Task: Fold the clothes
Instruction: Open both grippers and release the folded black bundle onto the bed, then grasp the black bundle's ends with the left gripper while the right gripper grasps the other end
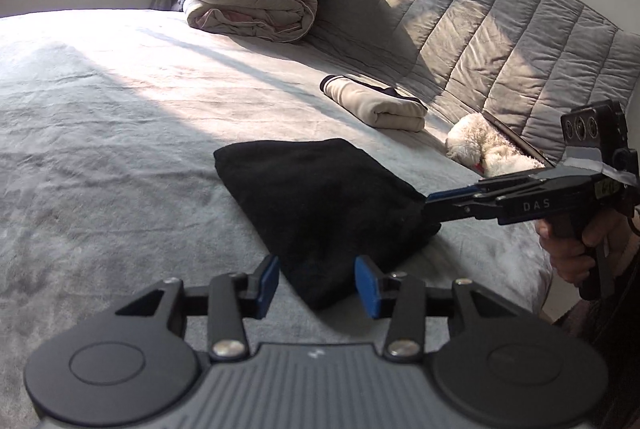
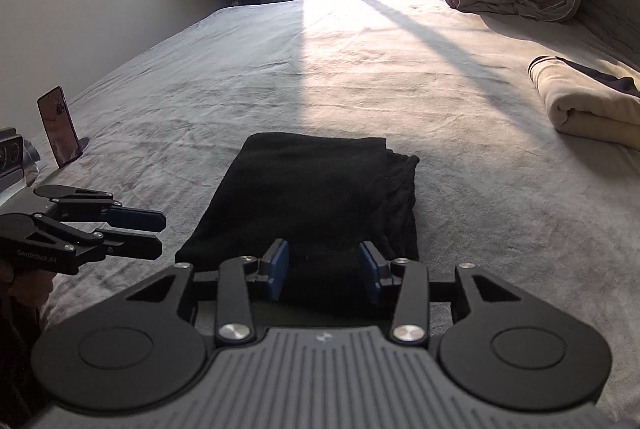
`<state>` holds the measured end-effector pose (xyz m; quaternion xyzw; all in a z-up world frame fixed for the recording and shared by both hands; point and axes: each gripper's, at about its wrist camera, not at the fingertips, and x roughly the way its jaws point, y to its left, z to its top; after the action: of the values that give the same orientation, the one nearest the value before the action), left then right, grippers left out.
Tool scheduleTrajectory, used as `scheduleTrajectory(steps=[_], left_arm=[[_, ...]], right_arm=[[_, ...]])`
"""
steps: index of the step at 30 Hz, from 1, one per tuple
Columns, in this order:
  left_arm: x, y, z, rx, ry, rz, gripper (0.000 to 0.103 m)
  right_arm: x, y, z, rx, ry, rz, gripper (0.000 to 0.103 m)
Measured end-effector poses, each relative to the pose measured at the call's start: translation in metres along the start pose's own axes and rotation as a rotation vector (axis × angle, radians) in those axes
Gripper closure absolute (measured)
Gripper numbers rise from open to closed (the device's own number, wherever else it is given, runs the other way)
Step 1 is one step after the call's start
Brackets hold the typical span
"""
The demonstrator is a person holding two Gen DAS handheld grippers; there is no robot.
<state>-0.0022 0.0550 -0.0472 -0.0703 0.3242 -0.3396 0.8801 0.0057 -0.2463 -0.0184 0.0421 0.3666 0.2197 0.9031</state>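
A folded black garment (image 2: 316, 197) lies on the grey bed (image 2: 360, 69), near its front edge. The right tongs (image 2: 325, 267) are spread wide, blue pads (image 2: 278, 265) straddling the garment's near end; whether they touch the cloth cannot be told. The left tongs (image 1: 317, 283) also stand released, parted at the garment's near corner and holding nothing. A folded beige garment (image 1: 378, 105) lies well apart, near the quilted headboard (image 1: 500, 29).
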Motion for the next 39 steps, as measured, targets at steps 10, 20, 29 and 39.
scheduleTrajectory(steps=[10, 20, 29, 39], left_arm=[[0.05, 0.056, 0.019, -0.389, 0.057, -0.079, 0.052], [0.098, 0.067, 0.027, -0.576, -0.027, -0.106, 0.058], [0.075, 0.042, 0.025, -0.605, -0.102, -0.052, 0.086], [0.056, 0.015, 0.002, -0.566, -0.048, 0.004, 0.077]], right_arm=[[0.011, -0.014, -0.018, 0.352, 0.115, 0.112, 0.049], [0.013, -0.056, -0.043, 0.761, -0.04, 0.158, 0.047], [0.014, -0.071, -0.016, 0.788, -0.151, 0.05, 0.086], [0.026, -0.082, 0.008, 0.725, -0.139, 0.026, 0.082]])
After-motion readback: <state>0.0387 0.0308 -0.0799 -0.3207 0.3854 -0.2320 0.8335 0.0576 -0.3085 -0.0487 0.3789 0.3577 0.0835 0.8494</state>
